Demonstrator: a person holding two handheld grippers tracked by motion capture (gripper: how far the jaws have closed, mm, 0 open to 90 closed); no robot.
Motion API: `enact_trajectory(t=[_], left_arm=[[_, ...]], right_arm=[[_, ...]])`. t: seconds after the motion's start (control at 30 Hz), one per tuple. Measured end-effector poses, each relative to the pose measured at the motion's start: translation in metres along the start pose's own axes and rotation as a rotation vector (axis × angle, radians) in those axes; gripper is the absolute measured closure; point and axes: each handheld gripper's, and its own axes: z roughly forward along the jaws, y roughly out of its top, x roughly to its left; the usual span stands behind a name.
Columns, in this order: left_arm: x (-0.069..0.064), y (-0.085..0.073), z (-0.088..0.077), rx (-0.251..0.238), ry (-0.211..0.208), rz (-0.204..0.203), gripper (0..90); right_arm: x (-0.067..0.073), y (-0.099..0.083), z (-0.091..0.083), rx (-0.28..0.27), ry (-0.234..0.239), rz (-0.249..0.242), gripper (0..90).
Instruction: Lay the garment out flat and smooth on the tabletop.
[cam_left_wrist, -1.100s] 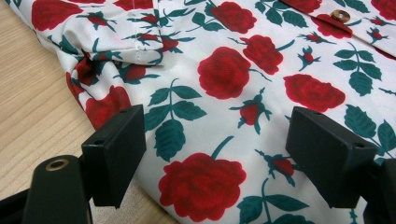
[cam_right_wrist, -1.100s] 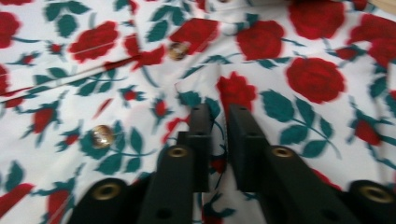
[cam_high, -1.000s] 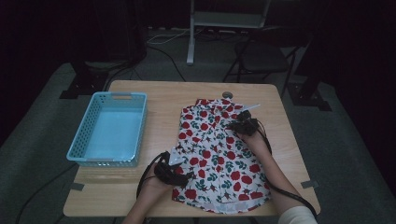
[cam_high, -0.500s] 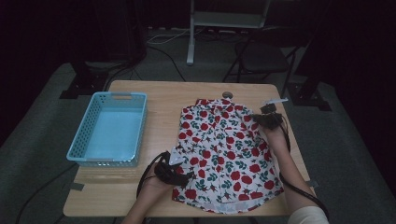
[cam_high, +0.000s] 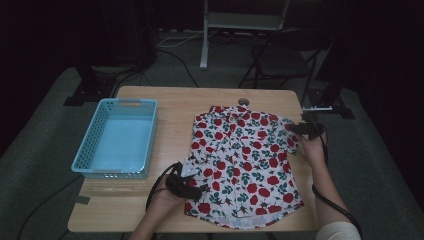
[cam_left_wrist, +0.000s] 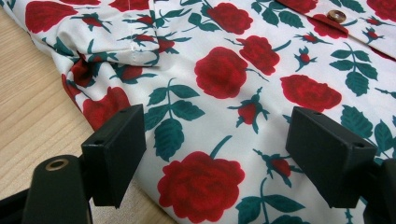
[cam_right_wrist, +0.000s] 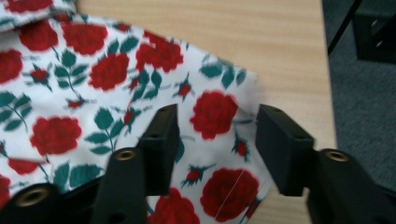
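Lying flat on the wooden table (cam_high: 175, 107), the rose-print shirt (cam_high: 240, 165) is spread over the right half of the top, collar toward the far edge and hem near me. Its right sleeve (cam_right_wrist: 219, 112) reaches out close to the table's right edge.

My right gripper (cam_high: 304, 129) sits over that sleeve. Its jaws have just been opening, and now they stand apart with the sleeve cloth lying loose beneath and between them; the pads do not press on it. In the right gripper view the sleeve's end lies flat on the wood, just short of the table edge.

My left gripper (cam_high: 192, 187) rests at the shirt's near left side, low over the fabric. Its jaws stand wide apart, straddling a stretch of printed cloth without pinching it; in the left gripper view the shirt's bunched left edge (cam_left_wrist: 88, 74) lies on the bare wood.

Well to the left of the shirt stands a light blue basket (cam_high: 95, 145).
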Motion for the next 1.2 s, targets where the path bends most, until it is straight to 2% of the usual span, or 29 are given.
enact_trajectory(t=[0.13, 0.2, 0.27, 0.37, 0.47, 0.53, 0.6, 0.67, 0.77, 0.9, 0.97, 1.03, 1.1, 1.13, 1.2], left_arm=[[0.0, 0.0, 0.0, 0.0, 0.0, 0.001, 20.8], [0.0, 0.0, 0.0, 0.0, -0.001, 0.001, 20.9], [0.0, 0.0, 0.0, -0.001, -0.002, 0.0, 20.9], [0.0, 0.0, 0.0, -0.009, -0.018, -0.009, 20.8], [0.001, 0.0, 0.0, -0.008, -0.019, -0.012, 20.7], [0.0, 0.001, 0.0, 0.001, -0.042, -0.001, 18.9], [-0.001, 0.003, 0.001, 0.001, -0.066, 0.007, 11.8], [-0.003, 0.006, -0.001, 0.004, -0.077, 0.031, 11.7], [-0.004, 0.009, -0.005, -0.022, -0.085, 0.05, 11.8], [-0.008, 0.013, -0.013, -0.093, -0.133, 0.115, 11.8], [-0.01, 0.015, -0.014, -0.105, -0.148, 0.136, 11.8], [-0.011, 0.018, -0.014, -0.096, -0.148, 0.153, 11.8], [-0.011, 0.019, -0.013, -0.086, -0.149, 0.167, 11.8], [-0.011, 0.021, -0.012, -0.082, -0.136, 0.178, 11.8], [-0.011, 0.023, -0.011, -0.081, -0.144, 0.191, 11.8]], right_arm=[[-0.001, -0.006, 0.005, 0.014, 0.005, 0.031, 29.1], [-0.001, -0.009, 0.006, 0.011, 0.007, 0.049, 25.8], [-0.001, -0.012, 0.004, -0.001, 0.021, 0.044, 15.4], [0.001, -0.018, -0.002, -0.026, 0.009, 0.003, 14.3], [0.002, -0.024, -0.008, -0.053, 0.035, 0.01, 14.2], [0.003, -0.032, -0.013, -0.067, 0.058, 0.011, 14.2], [0.006, -0.043, -0.021, -0.07, 0.083, -0.01, 14.1], [0.008, -0.049, -0.025, -0.053, 0.101, -0.042, 14.1], [0.013, -0.06, -0.032, -0.051, 0.121, -0.068, 14.1], [0.017, -0.08, -0.048, -0.102, 0.173, -0.055, 14.2], [0.018, -0.088, -0.055, -0.121, 0.178, -0.048, 14.2], [0.02, -0.098, -0.063, -0.134, 0.19, -0.03, 14.2], [0.022, -0.109, -0.071, -0.149, 0.178, -0.019, 14.2], [0.023, -0.114, -0.074, -0.147, 0.173, -0.009, 14.2], [0.025, -0.127, -0.082, -0.142, 0.15, -0.003, 14.2]])
